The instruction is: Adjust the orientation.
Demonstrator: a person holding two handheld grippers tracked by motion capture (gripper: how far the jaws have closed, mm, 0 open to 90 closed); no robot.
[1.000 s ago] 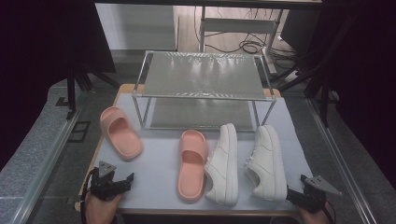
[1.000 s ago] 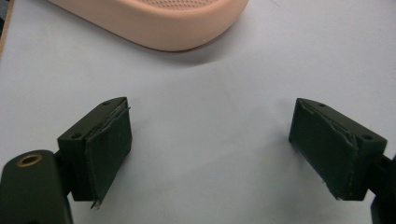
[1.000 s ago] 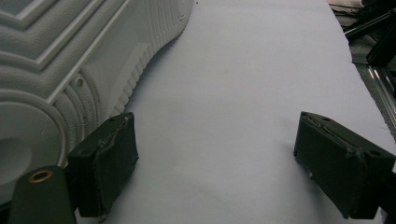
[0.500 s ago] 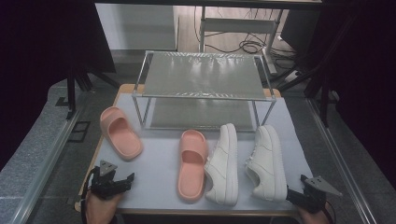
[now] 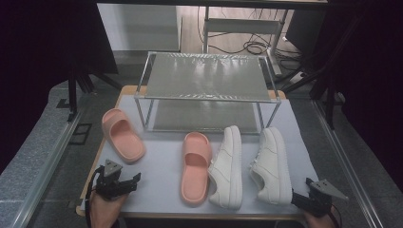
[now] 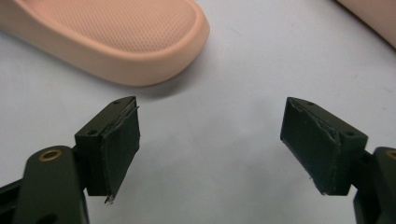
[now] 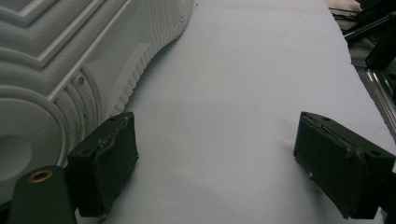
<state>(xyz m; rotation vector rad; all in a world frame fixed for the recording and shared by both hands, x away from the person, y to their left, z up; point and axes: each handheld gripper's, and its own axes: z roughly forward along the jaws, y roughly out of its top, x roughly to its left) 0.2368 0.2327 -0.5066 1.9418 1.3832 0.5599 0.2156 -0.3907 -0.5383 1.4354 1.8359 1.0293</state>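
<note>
**Both grippers empty at near edge — each parked beside its own shoe**

Left gripper sits at the near-left corner of the table, jaws spread wide, nothing between them. In the left gripper view the gap frames bare table; the heel end of the left pink slide lies just ahead and off to the left of the jaw line, apart from both pads. From the high view that slide runs diagonally — toe up-left toward the rack, heel down-right toward the gripper. So the left hand is clearly the nearer one for it, and the approach is forward and slightly left along the slide's long axis.

Right gripper is at the near-right corner, jaws likewise wide open and empty. In the right gripper view the sole of the right white sneaker stands just beside the left-hand pad; I can't tell whether they touch. That sneaker lies nearly straight front-to-back, heel toward the person.

Middle pair — the second pink slide and the left white sneaker — lie side by side, about parallel, between the two hands.

My read: either outer shoe goes first, gripped at the heel end.
</note>
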